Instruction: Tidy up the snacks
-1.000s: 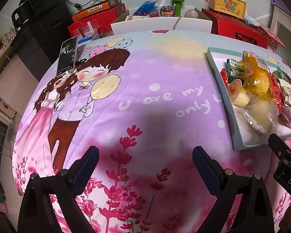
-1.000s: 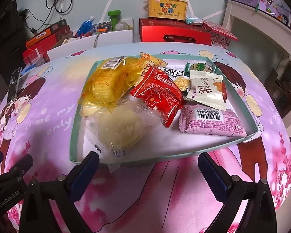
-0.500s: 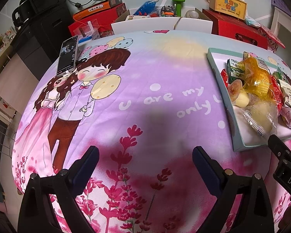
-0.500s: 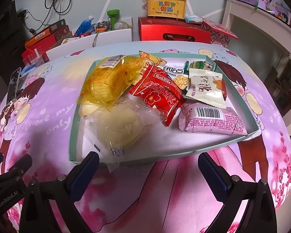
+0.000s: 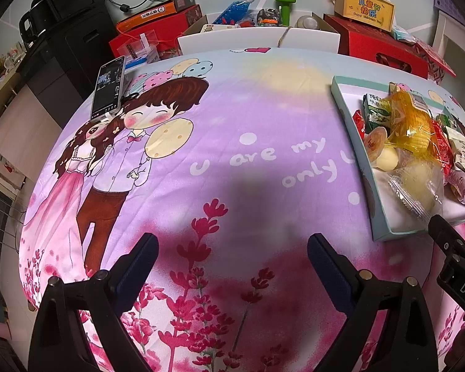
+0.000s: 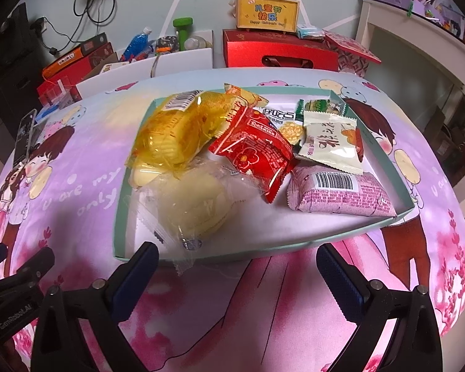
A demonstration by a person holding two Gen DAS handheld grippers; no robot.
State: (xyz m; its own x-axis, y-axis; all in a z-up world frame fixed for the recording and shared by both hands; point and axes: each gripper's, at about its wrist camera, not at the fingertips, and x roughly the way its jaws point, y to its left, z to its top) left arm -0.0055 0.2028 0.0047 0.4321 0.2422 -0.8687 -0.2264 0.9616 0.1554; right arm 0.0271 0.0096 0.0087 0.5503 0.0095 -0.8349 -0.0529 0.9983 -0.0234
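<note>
A shallow teal tray (image 6: 118, 217) (image 5: 375, 214) lies on the cartoon-print tablecloth and holds several snack packs: a yellow bag (image 6: 176, 133), a clear-wrapped pale bun (image 6: 192, 207), a red packet (image 6: 257, 152), a white packet (image 6: 331, 145) and a pink packet (image 6: 341, 195). My right gripper (image 6: 237, 260) is open just in front of the tray's near edge, with nothing between its fingers. My left gripper (image 5: 232, 248) is open over bare cloth, left of the tray and holding nothing.
A phone (image 5: 108, 86) lies at the table's far left. Behind the table stand white boxes (image 5: 257, 38), red gift boxes (image 6: 279, 51) and a yellow carry box (image 6: 266, 12). A black cabinet (image 5: 68, 31) stands at the left, a white shelf (image 6: 418, 46) at the right.
The right gripper has crept slightly closer to the tray's near edge. The left gripper has barely moved. Both stay open.
</note>
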